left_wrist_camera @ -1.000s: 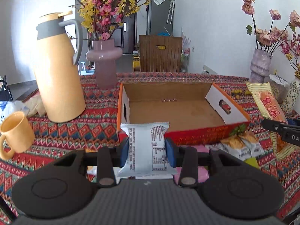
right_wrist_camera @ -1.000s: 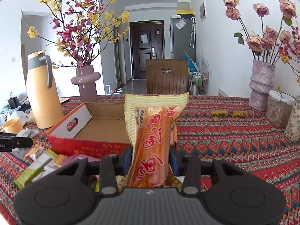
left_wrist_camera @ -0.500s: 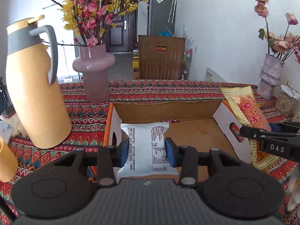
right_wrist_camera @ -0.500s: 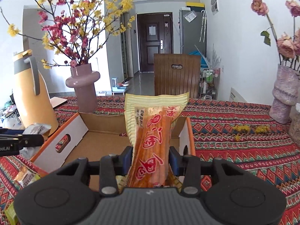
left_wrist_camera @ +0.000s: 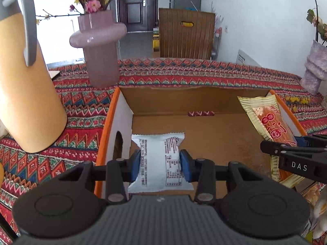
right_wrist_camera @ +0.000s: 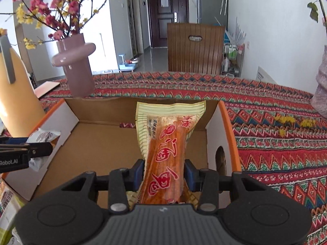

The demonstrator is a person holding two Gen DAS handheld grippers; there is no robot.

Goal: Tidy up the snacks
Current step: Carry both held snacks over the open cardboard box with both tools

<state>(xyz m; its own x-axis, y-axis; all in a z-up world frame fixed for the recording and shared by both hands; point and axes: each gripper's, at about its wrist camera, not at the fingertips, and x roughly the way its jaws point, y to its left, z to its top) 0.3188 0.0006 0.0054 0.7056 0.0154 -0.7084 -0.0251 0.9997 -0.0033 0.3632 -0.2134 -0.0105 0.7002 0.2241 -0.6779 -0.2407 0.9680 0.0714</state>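
Observation:
My left gripper (left_wrist_camera: 159, 164) is shut on a small white snack packet (left_wrist_camera: 158, 161) with black print, held over the left part of the open cardboard box (left_wrist_camera: 206, 102). A long yellow and orange snack packet (right_wrist_camera: 166, 155) stands up between the blue pads of my right gripper (right_wrist_camera: 163, 170), which is shut on it over the box's right part. In the left wrist view the yellow packet (left_wrist_camera: 267, 122) and the right gripper (left_wrist_camera: 290, 157) show at the right. The right wrist view catches the white packet (right_wrist_camera: 44, 136) and the left gripper (right_wrist_camera: 22, 153) at its left edge. The box floor (right_wrist_camera: 114, 143) is bare cardboard.
A tall orange thermos jug (left_wrist_camera: 22, 77) stands left of the box. A pink vase (left_wrist_camera: 100, 49) with flowers is behind the box's left corner. Another vase (left_wrist_camera: 312, 69) is at the far right. More snack packets (right_wrist_camera: 8, 208) lie on the patterned cloth (right_wrist_camera: 286, 153) near the box's front left.
Both grippers have moved forward and slightly down with their packets, from in front of the box to over its inside. The box and vases now look nearer.

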